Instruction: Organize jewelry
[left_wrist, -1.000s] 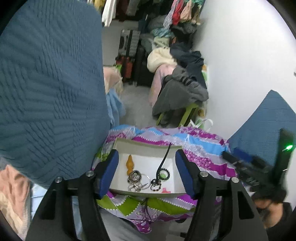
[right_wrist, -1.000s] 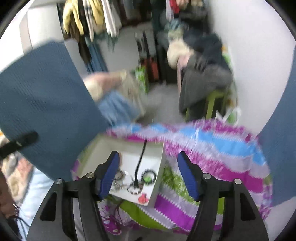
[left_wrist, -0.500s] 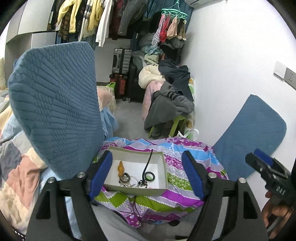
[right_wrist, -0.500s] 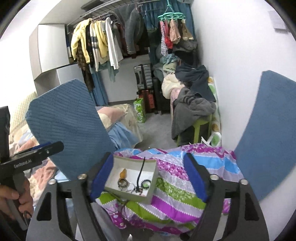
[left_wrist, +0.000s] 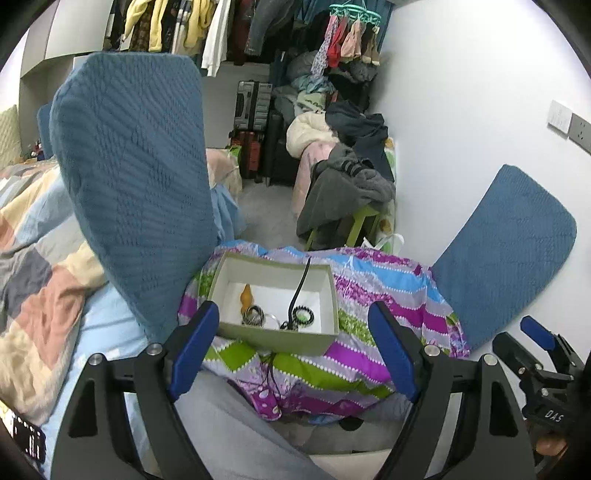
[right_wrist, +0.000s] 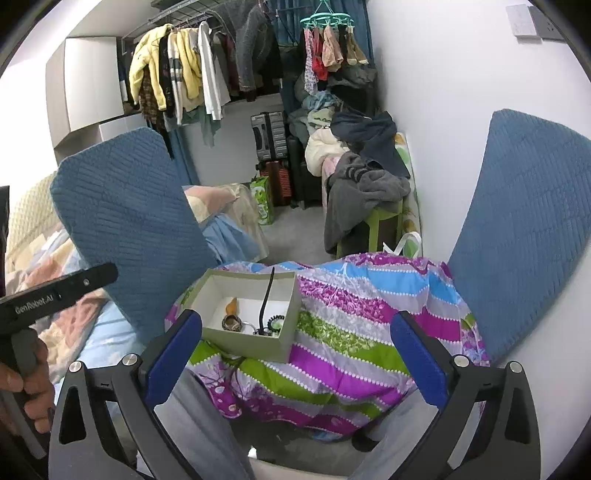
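Left cushion: tall blue quilted fabric cushion, upright, its lower edge close beside the box's left wall.
Left gripper: jaws wide apart, blue pads empty, held short of the box's near wall.
Box: shallow grey-green cardboard box, white inside, open-topped, resting on a striped purple, green and blue quilt.
Jewelry: amber teardrop pendant, banded rings, black beaded bracelet, black cord leaning over the far wall.
Right gripper: jaws wide apart, empty, well back from the box.
Right cushion: second blue quilted cushion against the white wall; open quilt between it and the box.
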